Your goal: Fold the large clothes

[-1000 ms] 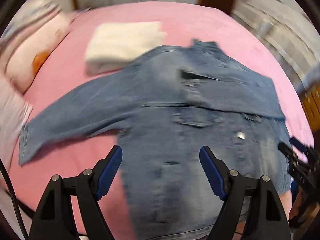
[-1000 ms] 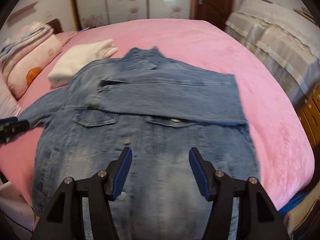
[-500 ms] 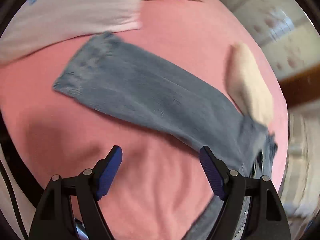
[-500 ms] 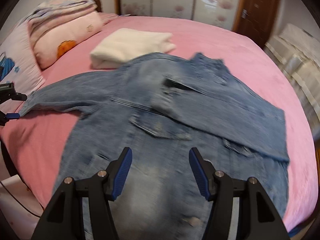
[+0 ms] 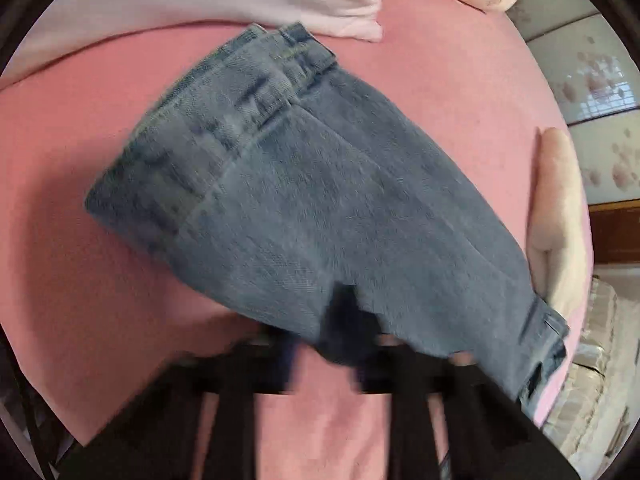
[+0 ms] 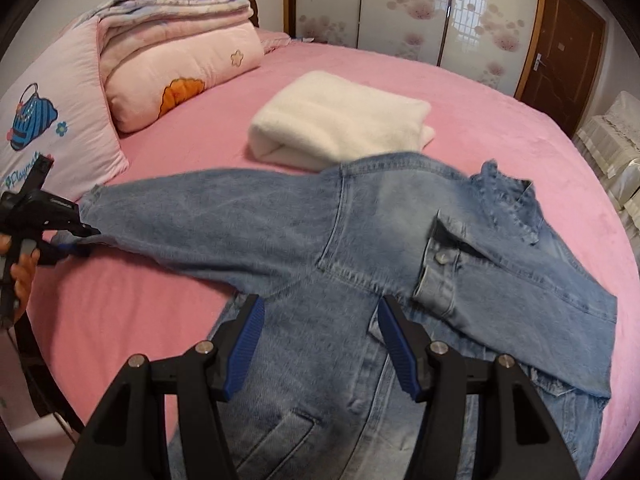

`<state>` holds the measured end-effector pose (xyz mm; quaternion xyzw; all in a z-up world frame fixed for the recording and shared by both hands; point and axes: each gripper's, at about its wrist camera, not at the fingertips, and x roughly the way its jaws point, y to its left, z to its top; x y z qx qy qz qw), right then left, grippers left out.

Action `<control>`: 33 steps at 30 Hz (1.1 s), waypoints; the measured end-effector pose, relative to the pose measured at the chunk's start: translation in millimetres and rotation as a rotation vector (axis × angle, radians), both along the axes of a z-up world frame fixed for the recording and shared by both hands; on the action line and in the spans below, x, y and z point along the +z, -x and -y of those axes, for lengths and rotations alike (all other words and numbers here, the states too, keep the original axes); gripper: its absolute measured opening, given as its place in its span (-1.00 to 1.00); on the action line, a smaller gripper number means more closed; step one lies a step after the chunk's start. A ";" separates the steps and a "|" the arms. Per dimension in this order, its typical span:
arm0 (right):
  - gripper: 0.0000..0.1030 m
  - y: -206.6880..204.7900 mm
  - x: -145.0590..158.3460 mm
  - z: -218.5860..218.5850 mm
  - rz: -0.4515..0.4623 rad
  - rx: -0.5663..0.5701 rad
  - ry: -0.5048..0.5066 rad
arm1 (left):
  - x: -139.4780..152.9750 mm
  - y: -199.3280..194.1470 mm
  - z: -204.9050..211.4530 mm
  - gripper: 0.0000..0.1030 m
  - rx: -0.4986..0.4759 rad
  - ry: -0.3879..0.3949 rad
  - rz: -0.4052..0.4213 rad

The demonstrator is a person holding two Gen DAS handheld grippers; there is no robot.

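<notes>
A blue denim jacket [image 6: 360, 264] lies front up on the pink bed [image 6: 160, 312]. One sleeve is folded across its chest. The other sleeve [image 6: 192, 224] stretches out to the left. In the left wrist view that sleeve [image 5: 312, 208] fills the frame, cuff at the far end. My left gripper [image 5: 340, 344] is blurred and shut on the sleeve's near edge; it also shows in the right wrist view [image 6: 80, 240], pinching the sleeve near the cuff. My right gripper [image 6: 320, 332] is open and empty, above the jacket near the armpit.
A folded white sweater [image 6: 340, 120] lies on the bed behind the jacket. Pink pillows [image 6: 52, 120] and a folded quilt [image 6: 176, 52] are at the left. A wardrobe [image 6: 440, 12] and a brown door [image 6: 560, 48] stand behind the bed.
My left gripper has moved in on the outstretched sleeve and closed on it. My right gripper has swung left over the jacket and stayed open.
</notes>
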<state>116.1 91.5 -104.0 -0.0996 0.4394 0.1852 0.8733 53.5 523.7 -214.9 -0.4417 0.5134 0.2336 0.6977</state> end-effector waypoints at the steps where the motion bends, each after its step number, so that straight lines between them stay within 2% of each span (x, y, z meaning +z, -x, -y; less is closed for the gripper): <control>1: 0.15 1.6 -5.6 4.3 -0.014 -0.007 0.005 | 2.6 -1.6 1.1 -0.89 -0.005 -0.029 -0.001; 3: 0.15 4.5 -15.5 17.1 -0.044 -0.030 0.008 | 17.1 -11.0 14.5 -0.93 -0.058 -0.154 -0.014; 4: 0.15 6.1 -21.0 26.4 -0.063 -0.047 0.007 | 29.2 -19.1 29.6 -0.94 -0.099 -0.253 -0.029; 6: 0.15 9.1 -29.9 47.6 -0.094 -0.081 0.009 | 47.4 -29.7 55.2 -0.96 -0.152 -0.387 -0.035; 8: 0.15 11.7 -34.6 66.5 -0.109 -0.113 0.012 | 66.9 -40.4 81.3 -0.96 -0.195 -0.459 -0.005; 10: 0.15 14.9 -37.3 90.9 -0.117 -0.155 0.006 | 96.0 -56.2 120.5 -0.96 -0.257 -0.527 0.065; 12: 0.15 16.6 -37.9 114.4 -0.124 -0.201 -0.009 | 124.8 -73.0 169.0 -0.96 -0.347 -0.562 0.152; 15: 0.15 17.9 -34.8 154.3 -0.127 -0.284 -0.048 | 159.3 -92.3 253.0 -0.96 -0.496 -0.579 0.289; 16: 0.15 18.7 -33.0 166.8 -0.125 -0.311 -0.061 | 170.9 -99.4 299.8 -0.96 -0.586 -0.581 0.355; 18: 0.15 20.9 -29.8 195.2 -0.118 -0.368 -0.089 | 178.9 -101.3 379.2 -0.95 -0.744 -0.568 0.449; 19: 0.15 22.1 -28.8 206.7 -0.114 -0.389 -0.098 | 177.9 -102.7 403.6 -0.94 -0.798 -0.545 0.473; 21: 0.15 24.7 -29.0 229.2 -0.115 -0.432 -0.107 | 155.5 -101.2 481.2 -0.80 -0.995 -0.425 0.498; 22: 0.15 26.7 -29.7 241.1 -0.116 -0.454 -0.113 | 145.9 -100.2 500.0 -0.73 -1.042 -0.401 0.489; 24: 0.15 31.5 -33.4 264.0 -0.121 -0.495 -0.116 | 111.7 -93.5 553.2 -0.26 -1.146 -0.399 0.423; 26: 0.16 37.0 -39.6 280.7 -0.133 -0.523 -0.120 | 90.7 -83.1 574.8 -0.14 -1.176 -0.445 0.397; 29: 0.16 47.0 -51.8 298.7 -0.159 -0.551 -0.125 | 75.9 -68.5 586.0 -0.11 -1.190 -0.480 0.385; 31: 0.16 48.6 -61.0 305.4 -0.183 -0.559 -0.138 | 70.5 -59.9 580.2 -0.04 -1.169 -0.476 0.374; 33: 0.16 49.0 -66.8 305.8 -0.195 -0.561 -0.158 | 69.8 -60.1 568.7 0.11 -1.134 -0.478 0.367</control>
